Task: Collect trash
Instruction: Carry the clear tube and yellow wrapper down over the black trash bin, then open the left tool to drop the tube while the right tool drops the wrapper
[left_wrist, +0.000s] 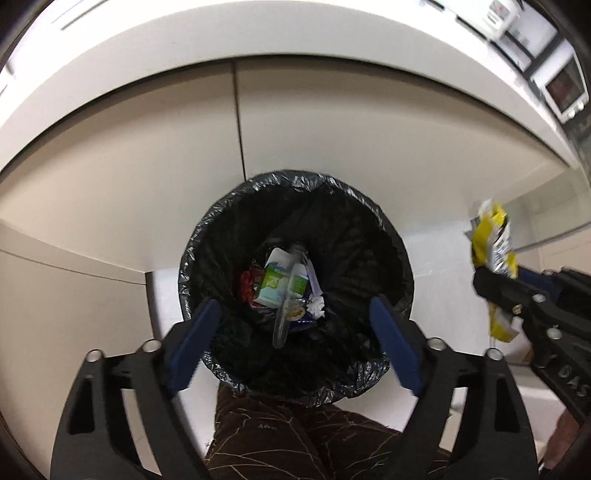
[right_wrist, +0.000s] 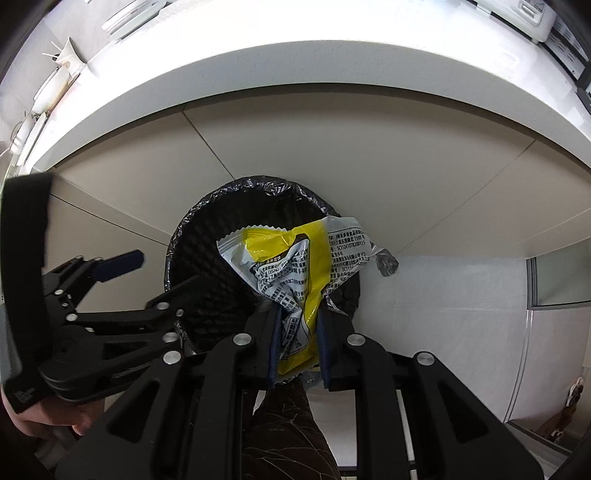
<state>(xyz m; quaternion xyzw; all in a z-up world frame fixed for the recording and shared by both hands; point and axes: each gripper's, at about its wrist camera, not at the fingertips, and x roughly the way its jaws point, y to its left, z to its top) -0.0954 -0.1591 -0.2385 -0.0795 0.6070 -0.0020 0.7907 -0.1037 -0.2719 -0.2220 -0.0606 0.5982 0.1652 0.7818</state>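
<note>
In the bin (left_wrist: 207, 236): carton (left_wrist: 282, 282), bottle (left_wrist: 286, 295).

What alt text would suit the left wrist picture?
An open left gripper hangs empty above a black-lined trash bin holding a carton and scraps. At right, the right gripper pinches a yellow snack wrapper.

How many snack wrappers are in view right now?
1: a yellow wrapper pinched in the right gripper above the trash bin. Others may be hidden in the bin.
</note>
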